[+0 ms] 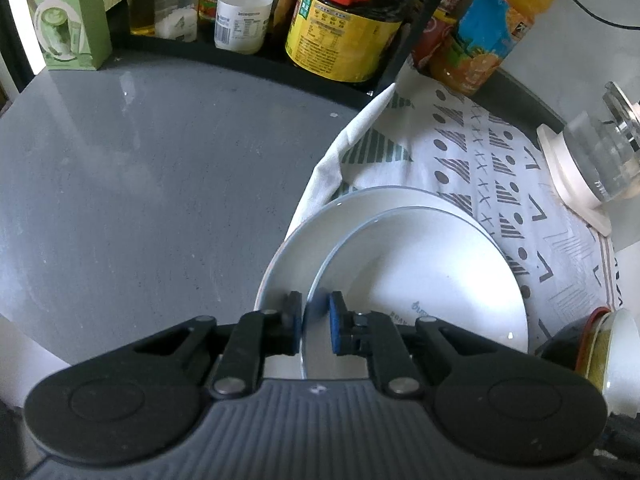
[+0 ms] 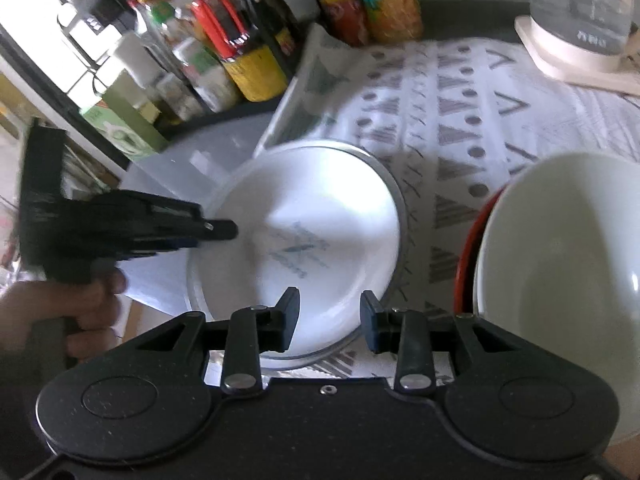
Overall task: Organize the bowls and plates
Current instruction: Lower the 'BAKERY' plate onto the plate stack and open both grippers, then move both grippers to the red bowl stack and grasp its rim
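My left gripper (image 1: 315,322) is shut on the near rim of a white plate (image 1: 420,276), held just over a larger white plate (image 1: 304,240) on the patterned cloth. In the right wrist view the same white plate (image 2: 304,240) lies ahead, with the left gripper (image 2: 224,230) clamped on its left rim. My right gripper (image 2: 329,320) is open and empty, just above the plate's near edge. A white bowl (image 2: 560,264) nested in a red-rimmed bowl (image 2: 466,256) stands to its right. The bowls also show in the left wrist view (image 1: 616,356).
A patterned cloth (image 1: 500,160) covers the right part of the grey counter (image 1: 140,180). A rack of bottles and jars (image 1: 344,28) and a green carton (image 1: 68,16) line the back. A glass kettle on a cream base (image 1: 592,168) stands far right.
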`<state>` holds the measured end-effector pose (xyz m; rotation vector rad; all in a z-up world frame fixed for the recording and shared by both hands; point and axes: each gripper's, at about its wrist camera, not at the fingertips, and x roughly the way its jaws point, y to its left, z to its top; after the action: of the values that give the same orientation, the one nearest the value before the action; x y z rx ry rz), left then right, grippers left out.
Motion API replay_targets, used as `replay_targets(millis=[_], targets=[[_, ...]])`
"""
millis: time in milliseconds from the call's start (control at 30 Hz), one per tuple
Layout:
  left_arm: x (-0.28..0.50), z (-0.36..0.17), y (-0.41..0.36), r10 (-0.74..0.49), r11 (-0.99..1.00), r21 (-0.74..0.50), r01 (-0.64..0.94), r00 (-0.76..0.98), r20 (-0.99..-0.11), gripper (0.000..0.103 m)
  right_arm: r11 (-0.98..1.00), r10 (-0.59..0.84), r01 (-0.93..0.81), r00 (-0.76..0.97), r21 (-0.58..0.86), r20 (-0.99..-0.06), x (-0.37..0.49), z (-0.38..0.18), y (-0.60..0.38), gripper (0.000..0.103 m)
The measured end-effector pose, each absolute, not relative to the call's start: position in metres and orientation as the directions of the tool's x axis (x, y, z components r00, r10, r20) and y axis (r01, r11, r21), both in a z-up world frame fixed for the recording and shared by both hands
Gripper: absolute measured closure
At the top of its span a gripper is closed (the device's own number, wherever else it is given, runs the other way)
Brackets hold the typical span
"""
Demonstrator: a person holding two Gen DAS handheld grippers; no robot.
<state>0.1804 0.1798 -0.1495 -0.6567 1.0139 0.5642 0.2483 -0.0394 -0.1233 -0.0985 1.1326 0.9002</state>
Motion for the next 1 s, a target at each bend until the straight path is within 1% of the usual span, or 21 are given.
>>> replay_targets(millis=[133,433,467,533,600,700,800,867,933,1000], targets=[[0.181,-0.148,0.182,0.127,0.665,-0.232,-0.710,0.413,-0.902,0.091,0.649,0.587,-0.671,0.142,0.358,-0.797,0.252,-0.115,-0.042,0.069],[0.177,-0.128,0.187,0.151,0.646,-0.218,-0.731,0.403,-0.903,0.087,0.667,0.604,-0.646,0.179,0.370,-0.776,0.264,-0.108,-0.054,0.067],[0.177,-0.124,0.187,0.150,0.646,-0.222,-0.731,0.407,-0.901,0.084,0.668,0.608,-0.643,0.182,0.374,-0.773,0.265,-0.107,-0.057,0.066],[0.177,-0.115,0.186,0.149,0.648,-0.230,-0.726,0.417,-0.897,0.075,0.672,0.618,-0.635,0.198,0.380,-0.761,0.268,-0.102,-0.063,0.060],[0.178,-0.106,0.182,0.157,0.656,-0.227,-0.720,0.424,-0.892,0.057,0.674,0.625,-0.632,0.213,0.382,-0.751,0.271,-0.097,-0.068,0.058],[0.178,-0.092,0.175,0.177,0.660,-0.224,-0.717,0.438,-0.881,0.039,0.676,0.635,-0.625,0.227,0.390,-0.739,0.276,-0.090,-0.076,0.054],[0.177,-0.080,0.167,0.173,0.662,-0.242,-0.709,0.459,-0.871,0.032,0.684,0.639,-0.617,0.249,0.389,-0.728,0.279,-0.084,-0.084,0.048],[0.178,-0.073,0.160,0.172,0.672,-0.247,-0.698,0.472,-0.864,0.029,0.687,0.643,-0.613,0.261,0.391,-0.720,0.282,-0.080,-0.089,0.044],[0.180,-0.067,0.152,0.173,0.684,-0.248,-0.686,0.483,-0.858,0.025,0.692,0.644,-0.609,0.280,0.386,-0.712,0.282,-0.076,-0.096,0.036],[0.182,-0.062,0.142,0.168,0.698,-0.255,-0.669,0.499,-0.850,0.023,0.695,0.647,-0.604,0.291,0.389,-0.704,0.284,-0.073,-0.104,0.033]])
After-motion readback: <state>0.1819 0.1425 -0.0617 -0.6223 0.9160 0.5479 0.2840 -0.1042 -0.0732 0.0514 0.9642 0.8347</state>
